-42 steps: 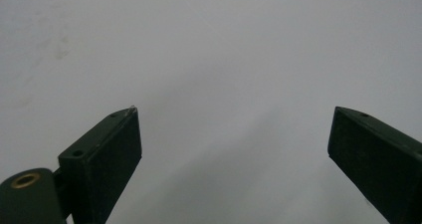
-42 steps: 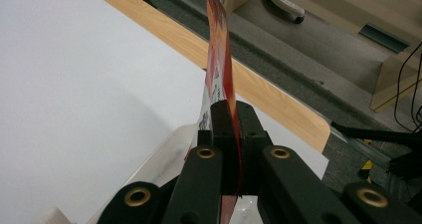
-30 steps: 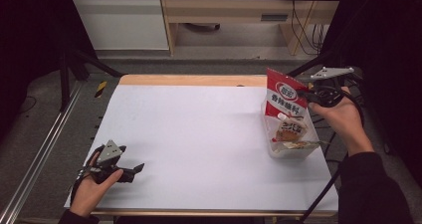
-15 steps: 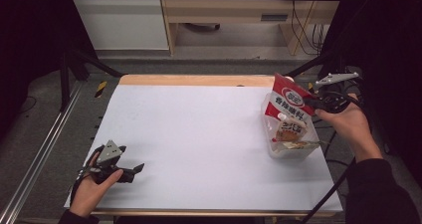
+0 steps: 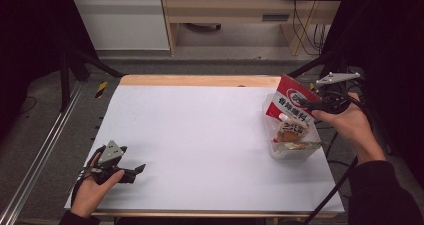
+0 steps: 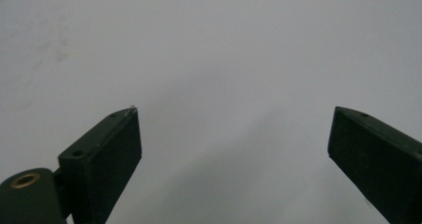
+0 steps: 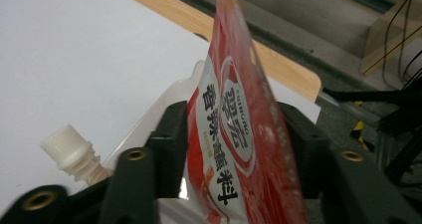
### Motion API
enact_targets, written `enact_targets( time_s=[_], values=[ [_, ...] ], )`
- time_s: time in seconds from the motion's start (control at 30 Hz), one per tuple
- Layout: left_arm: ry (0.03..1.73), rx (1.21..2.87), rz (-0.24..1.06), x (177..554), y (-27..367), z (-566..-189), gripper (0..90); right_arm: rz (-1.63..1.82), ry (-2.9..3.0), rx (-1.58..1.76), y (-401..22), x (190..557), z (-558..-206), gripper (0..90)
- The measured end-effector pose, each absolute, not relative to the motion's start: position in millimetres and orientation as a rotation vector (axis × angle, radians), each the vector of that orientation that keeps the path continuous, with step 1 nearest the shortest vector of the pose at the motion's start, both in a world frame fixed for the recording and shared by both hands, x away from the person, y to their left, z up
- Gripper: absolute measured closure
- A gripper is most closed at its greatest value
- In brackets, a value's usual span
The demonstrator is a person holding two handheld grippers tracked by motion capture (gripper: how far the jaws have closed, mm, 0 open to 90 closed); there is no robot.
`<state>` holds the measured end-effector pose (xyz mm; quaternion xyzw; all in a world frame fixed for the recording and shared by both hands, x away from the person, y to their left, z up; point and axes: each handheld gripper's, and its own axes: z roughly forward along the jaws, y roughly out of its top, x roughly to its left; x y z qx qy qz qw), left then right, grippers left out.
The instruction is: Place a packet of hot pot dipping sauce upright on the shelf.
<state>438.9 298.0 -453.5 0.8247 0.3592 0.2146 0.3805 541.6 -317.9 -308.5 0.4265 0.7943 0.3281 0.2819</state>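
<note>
Right gripper view had the right gripper [image 7: 234, 134] easing its jaws apart off the red pouch [image 7: 234, 119], leaving it propped in the clear tub [image 5: 295, 147] at the table's [image 5: 200, 135] right edge, while the left gripper [image 5: 137, 170] idled with jaws apart.

Bright evenly lit table [image 5: 210, 135], dark surroundings, soft shadows, close pouch [image 7: 239, 134] blurred

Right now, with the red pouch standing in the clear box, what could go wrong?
1. The red pouch stands tilted in the clear box, well above its rim. The right gripper has just been opening, and its jaws sit on either side of the pouch, so it may tip out.
2. Pulling back, a jaw could catch the pouch and drag the box, which sits near the table edge.
</note>
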Motion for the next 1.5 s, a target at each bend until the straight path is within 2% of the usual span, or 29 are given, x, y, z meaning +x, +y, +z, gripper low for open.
enact_targets(
  time_s=[0.23,0.43,0.83,1.5],
  values=[
    [0.919,2.106,0.550,438.6,298.9,-453.4,6.4,0.899,2.084,1.130,-315.5,540.5,-304.6,26.9],
    [0.913,2.106,0.548,438.3,297.4,-453.6,6.5,0.897,2.059,1.133,-313.8,539.1,-300.0,19.8],
    [0.909,2.110,0.548,436.7,297.3,-453.0,6.4,0.966,2.001,1.086,-295.2,523.0,-267.9,14.2],
    [0.920,2.119,0.553,436.5,299.2,-454.2,6.4,1.027,2.026,0.941,-211.5,480.7,-249.2,9.3]
  ],
)
